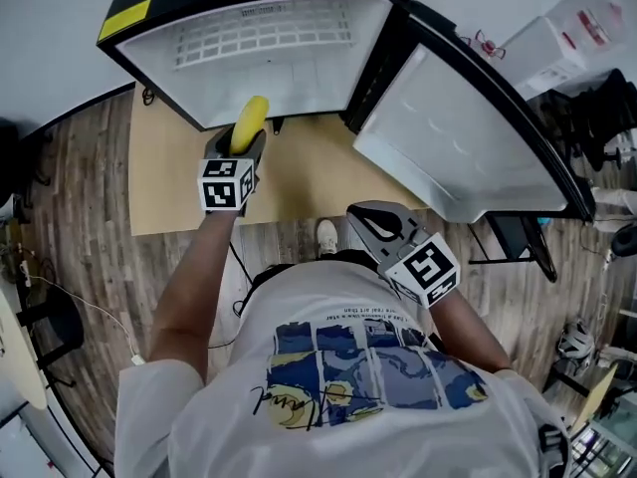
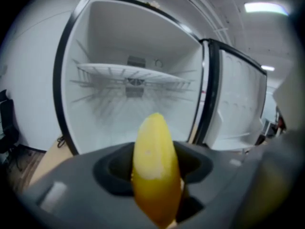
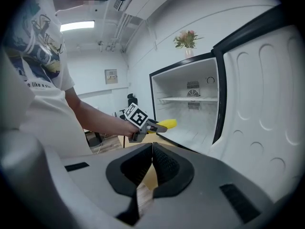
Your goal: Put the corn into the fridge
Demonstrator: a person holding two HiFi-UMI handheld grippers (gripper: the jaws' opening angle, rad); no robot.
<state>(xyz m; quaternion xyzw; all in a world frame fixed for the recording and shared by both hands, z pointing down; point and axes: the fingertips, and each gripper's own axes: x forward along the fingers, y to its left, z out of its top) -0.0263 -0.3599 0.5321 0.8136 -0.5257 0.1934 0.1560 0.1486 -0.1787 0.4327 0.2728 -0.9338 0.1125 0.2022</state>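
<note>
One smooth yellow corn (image 1: 250,122), tapered to a rounded tip paler than its base, is clamped between the jaws of the left gripper (image 1: 246,145). Its long axis runs along the gripper, tip aimed at the mouth of the open white fridge (image 1: 299,78) with its wire shelf (image 2: 133,73). The right gripper (image 1: 370,222), grey plastic with ribbed black pads, is closed on nothing near the moulded door (image 1: 448,137).
</note>
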